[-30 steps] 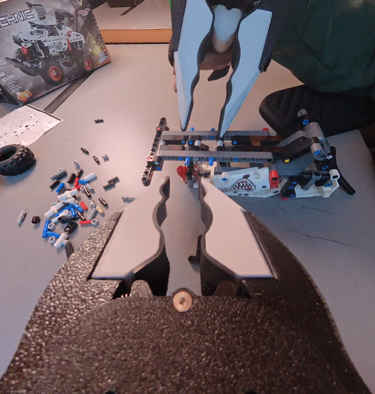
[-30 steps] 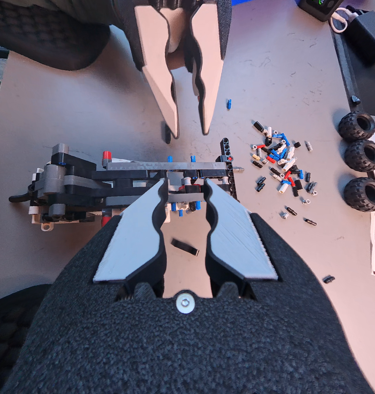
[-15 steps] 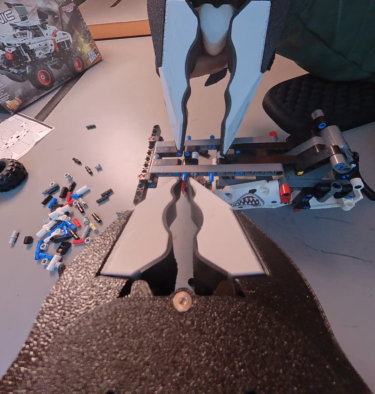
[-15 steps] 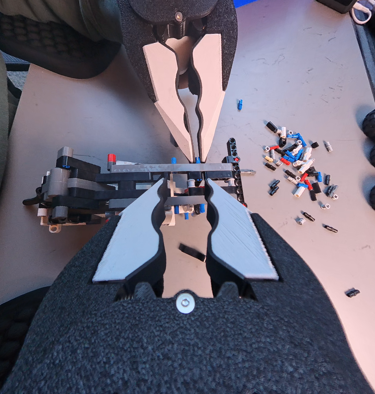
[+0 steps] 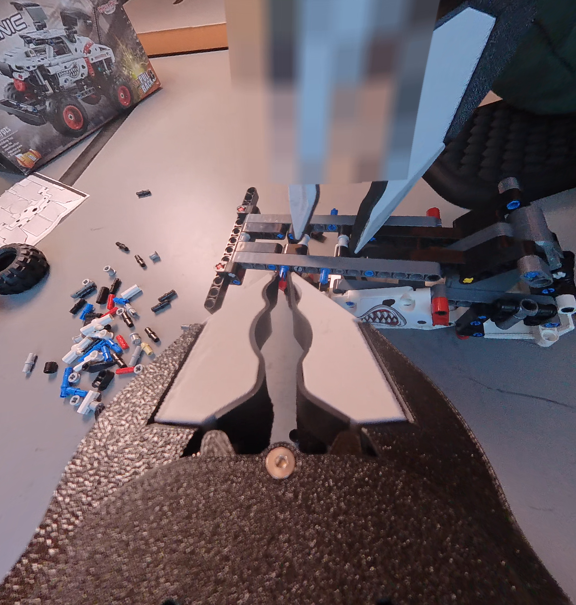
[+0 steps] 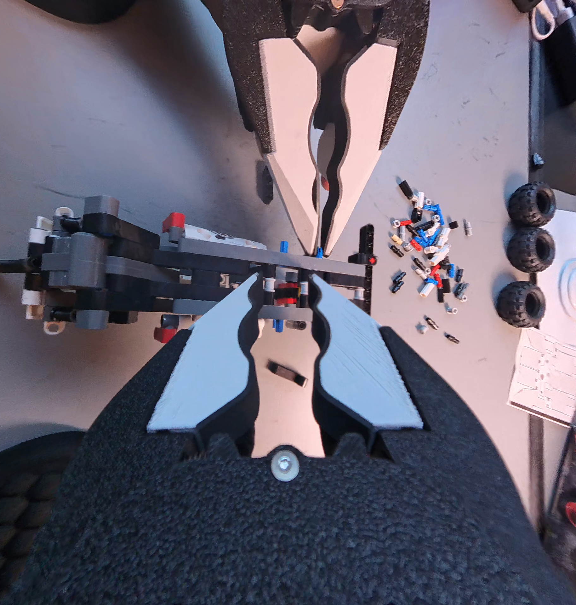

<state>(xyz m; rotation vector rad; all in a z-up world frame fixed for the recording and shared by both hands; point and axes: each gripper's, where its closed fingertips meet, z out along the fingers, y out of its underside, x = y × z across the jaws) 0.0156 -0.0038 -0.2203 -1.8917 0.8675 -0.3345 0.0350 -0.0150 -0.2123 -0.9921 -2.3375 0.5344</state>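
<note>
Left wrist view shows the left gripper [image 5: 284,278] pinching a small blue plastic pin [image 5: 283,271] on the grey-and-black brick-built chassis [image 5: 361,265], while the right gripper [image 6: 284,281] straddles the frame, spread apart.

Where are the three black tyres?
In the right wrist view the three black tyres stand in a column at the right of the table, between the pile of small pieces and the white sheet.
</note>
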